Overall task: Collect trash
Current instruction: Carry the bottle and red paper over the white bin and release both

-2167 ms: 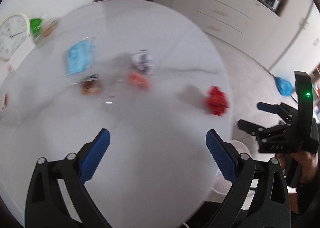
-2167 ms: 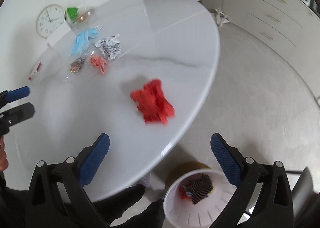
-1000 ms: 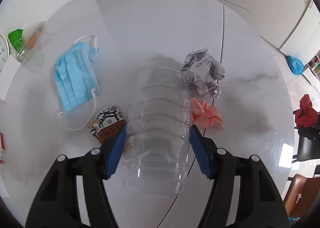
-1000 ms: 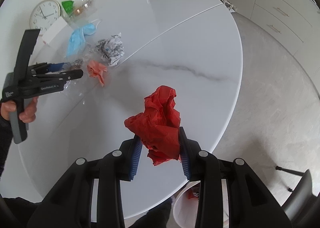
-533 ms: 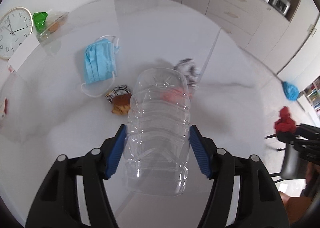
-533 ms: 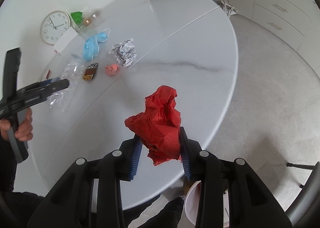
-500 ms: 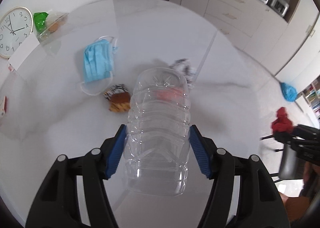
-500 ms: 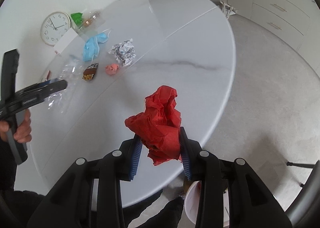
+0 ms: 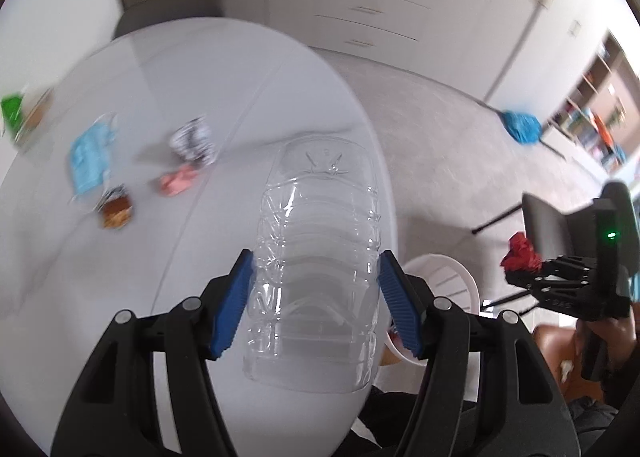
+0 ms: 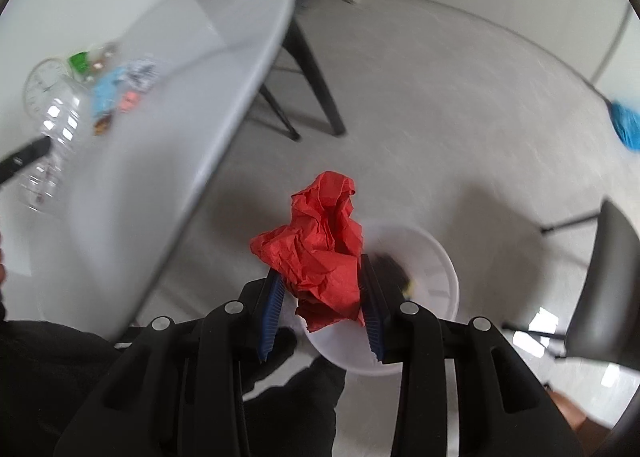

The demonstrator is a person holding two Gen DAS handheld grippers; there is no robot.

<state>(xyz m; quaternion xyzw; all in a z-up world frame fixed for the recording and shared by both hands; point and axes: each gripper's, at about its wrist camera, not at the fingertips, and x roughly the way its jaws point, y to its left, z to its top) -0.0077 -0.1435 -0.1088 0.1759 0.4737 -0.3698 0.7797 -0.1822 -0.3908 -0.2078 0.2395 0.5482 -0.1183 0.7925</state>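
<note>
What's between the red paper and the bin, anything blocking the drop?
Nothing visible. The right gripper holds the red paper over the white bin on the floor, whose open mouth shows below; only some dark trash lies inside.

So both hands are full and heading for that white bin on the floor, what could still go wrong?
The red paper hangs over the bin but bulges far past the right tool, so it might catch the rim or drift outside when let go. The clear bottle in the left tool is slick and crushed; it could slip out. Both tools are converging on one small bin and may bump.
</note>
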